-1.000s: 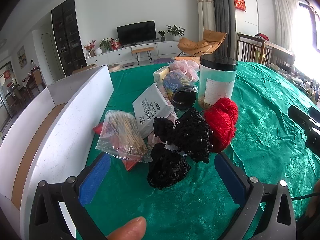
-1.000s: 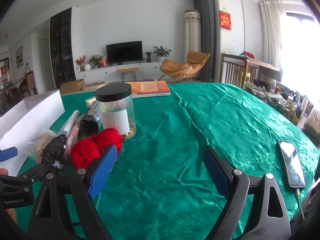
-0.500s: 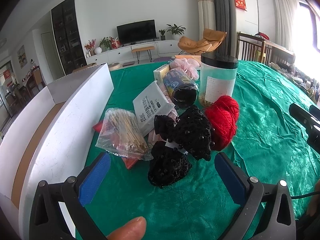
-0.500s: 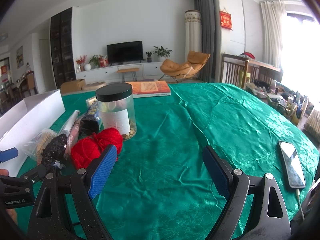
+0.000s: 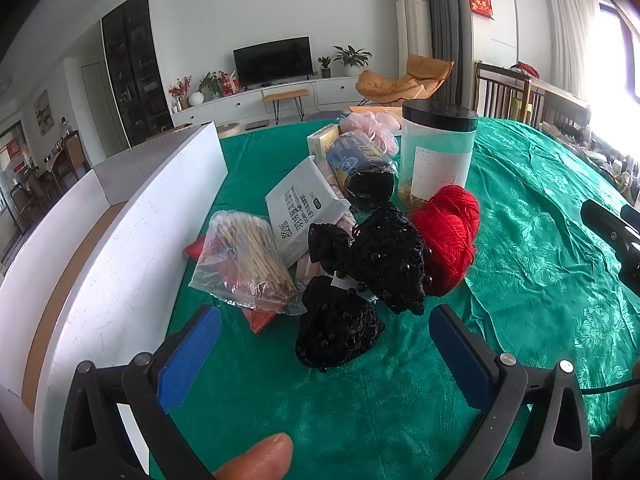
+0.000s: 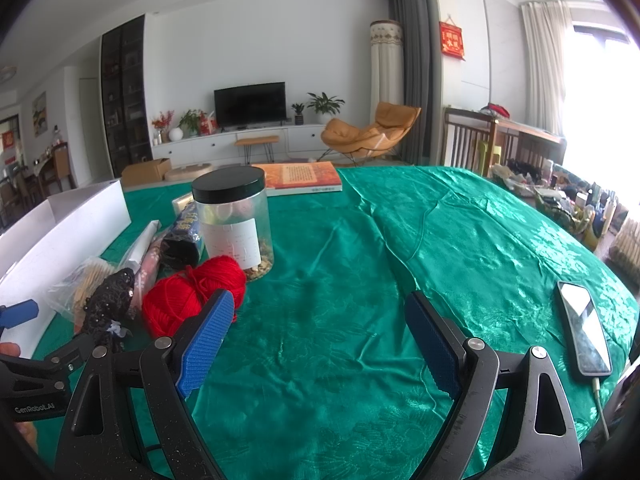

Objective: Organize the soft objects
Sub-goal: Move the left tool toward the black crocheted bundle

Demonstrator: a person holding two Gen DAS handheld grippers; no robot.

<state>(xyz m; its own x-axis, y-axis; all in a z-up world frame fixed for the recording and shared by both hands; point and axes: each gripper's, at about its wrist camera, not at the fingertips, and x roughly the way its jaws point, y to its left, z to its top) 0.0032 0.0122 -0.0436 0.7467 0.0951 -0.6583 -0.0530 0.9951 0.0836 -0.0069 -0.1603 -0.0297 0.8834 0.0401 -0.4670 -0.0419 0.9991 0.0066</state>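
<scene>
At far left a long white cardboard box (image 5: 132, 240) lies open on the green satin-covered surface (image 5: 540, 280), likely the place meant for the soft things; just beside it rests a clear plastic bag of wooden sticks (image 5: 248, 264), then a white paper packet (image 5: 300, 208); next a black beaded knitted bundle (image 5: 360, 280) sits in front, touching a red ball of yarn (image 5: 448, 240) on its right; behind them stand a clear plastic jar with a black lid (image 5: 436, 152) and a pink puff (image 5: 372, 128); the pile seems gathered close to the box for easy sorting; the left tongs (image 5: 324, 356) are spread wide, empty, aimed at the black bundle and near it, not touching; the right tongs (image 6: 320, 340) are also spread wide, empty, over bare cloth, the yarn near their left pad; a dark smartphone (image 6: 584, 332) lies at far right
</scene>
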